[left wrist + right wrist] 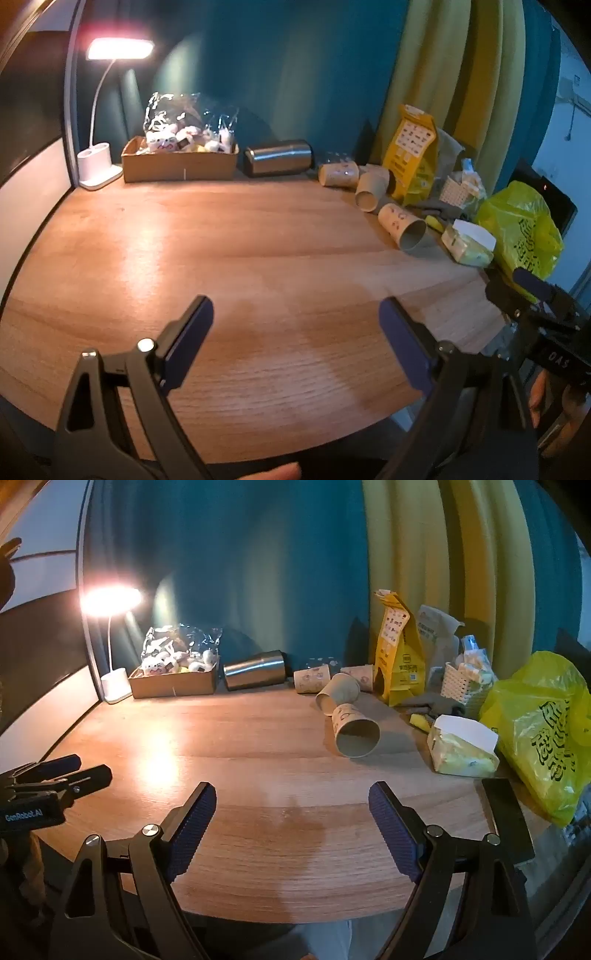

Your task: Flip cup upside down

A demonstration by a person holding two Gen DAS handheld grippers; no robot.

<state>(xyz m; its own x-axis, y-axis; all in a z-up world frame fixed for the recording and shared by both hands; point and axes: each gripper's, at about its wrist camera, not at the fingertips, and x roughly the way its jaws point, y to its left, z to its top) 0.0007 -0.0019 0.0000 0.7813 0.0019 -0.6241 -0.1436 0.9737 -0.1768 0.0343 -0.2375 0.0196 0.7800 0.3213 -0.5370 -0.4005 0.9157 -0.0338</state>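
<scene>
Your left tongs (295, 325) and right tongs (291, 808) hang spread wide and empty above the counter (240, 746). The cup (355, 731) lies on its side, mouth toward you, beside a tissue pack (461, 751). A box (173, 683) holds wrapped toys (177, 659). "GenRobot.AI" marks the left tongs.

Your paper cups are all lying on their sides.

You can see the nearest cup (354, 729) tipped over on the wooden table (240, 746), its open mouth facing you. It is tan with little drawings. A second cup (338, 694) touches it from behind. Two more cups (312, 678) lie near the blue wall.
</scene>
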